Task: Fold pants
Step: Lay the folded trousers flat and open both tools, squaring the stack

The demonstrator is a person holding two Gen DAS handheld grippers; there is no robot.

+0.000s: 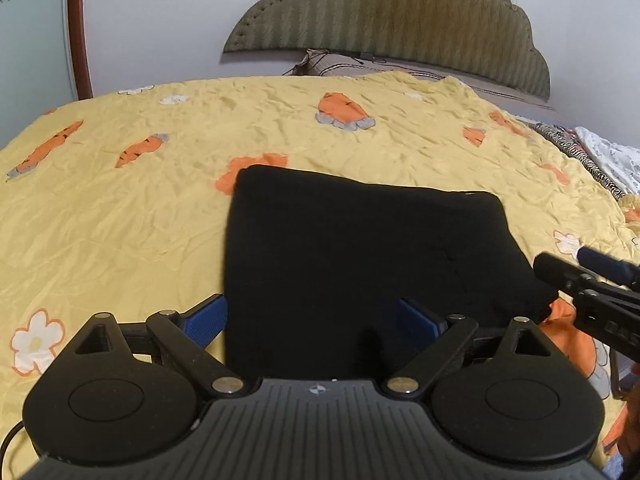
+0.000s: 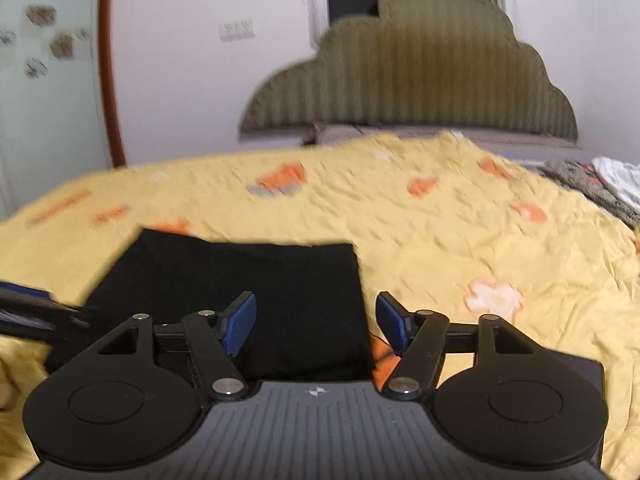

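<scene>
The black pants (image 1: 360, 248) lie folded into a compact rectangle on the yellow bedspread (image 1: 120, 208). My left gripper (image 1: 316, 320) is open, its blue pads (image 1: 208, 320) straddling the near left edge of the pants. My right gripper (image 2: 316, 324) is open over the pants' near right edge (image 2: 280, 300). The right gripper also shows at the right edge of the left wrist view (image 1: 592, 280). The left gripper shows blurred at the left edge of the right wrist view (image 2: 32, 308).
The bedspread carries carrot and flower prints. A green scalloped headboard (image 1: 392, 28) stands at the far end. Patterned fabrics (image 1: 600, 156) lie at the bed's far right. A dark flat object (image 2: 576, 368) lies under my right gripper's right side.
</scene>
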